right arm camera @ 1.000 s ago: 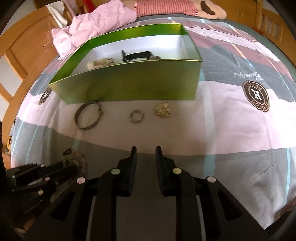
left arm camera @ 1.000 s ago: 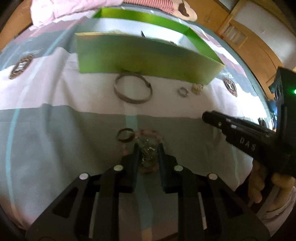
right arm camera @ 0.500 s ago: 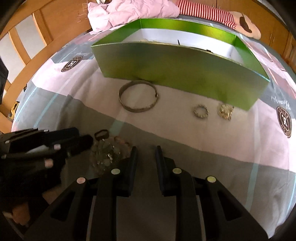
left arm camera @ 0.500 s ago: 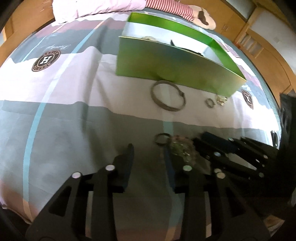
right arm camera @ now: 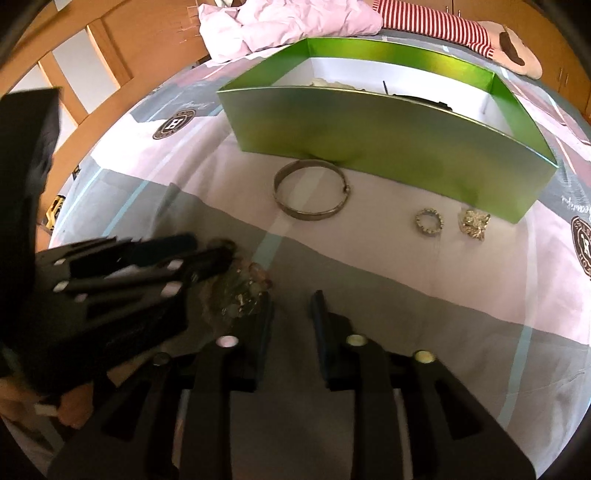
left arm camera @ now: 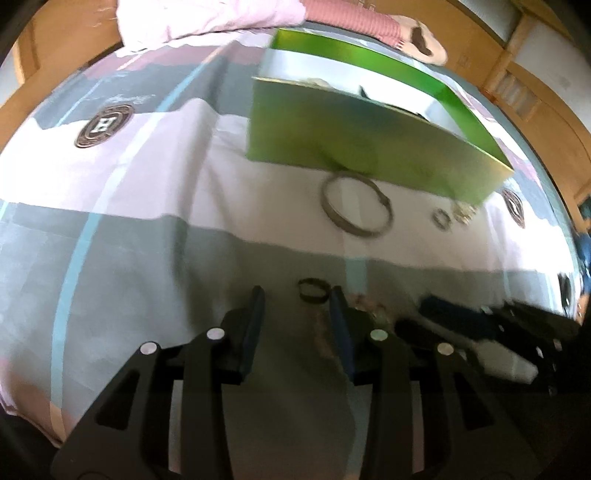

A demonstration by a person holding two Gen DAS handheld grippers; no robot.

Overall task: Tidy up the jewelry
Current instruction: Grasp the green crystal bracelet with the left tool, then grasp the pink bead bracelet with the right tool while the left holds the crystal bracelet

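Note:
A green box (right arm camera: pixel 388 140) (left arm camera: pixel 369 147) stands on the bedspread with some jewelry inside. In front of it lie a large silver bangle (right arm camera: pixel 312 194) (left arm camera: pixel 356 208), a small beaded ring (right arm camera: pixel 428 221) (left arm camera: pixel 442 218) and a gold brooch (right arm camera: pixel 474 223) (left arm camera: pixel 464 214). A beaded bracelet cluster (right arm camera: pixel 240 291) (left arm camera: pixel 364 308) lies near both grippers, with a small dark ring (left arm camera: pixel 313 290) beside it. My left gripper (left arm camera: pixel 297 306) is open and empty, its right finger beside the cluster. My right gripper (right arm camera: pixel 291 310) is open, just right of the cluster.
A pink crumpled cloth (right arm camera: pixel 288 26) and a striped plush toy (right arm camera: pixel 461 33) lie behind the box. A wooden bed frame (right arm camera: pixel 92 62) borders the left side. Round logos (right arm camera: pixel 173 123) mark the bedspread.
My left gripper opened and let go of the beaded cluster, then shifted left. My right gripper swung left and came in beside the cluster, its jaws a little wider.

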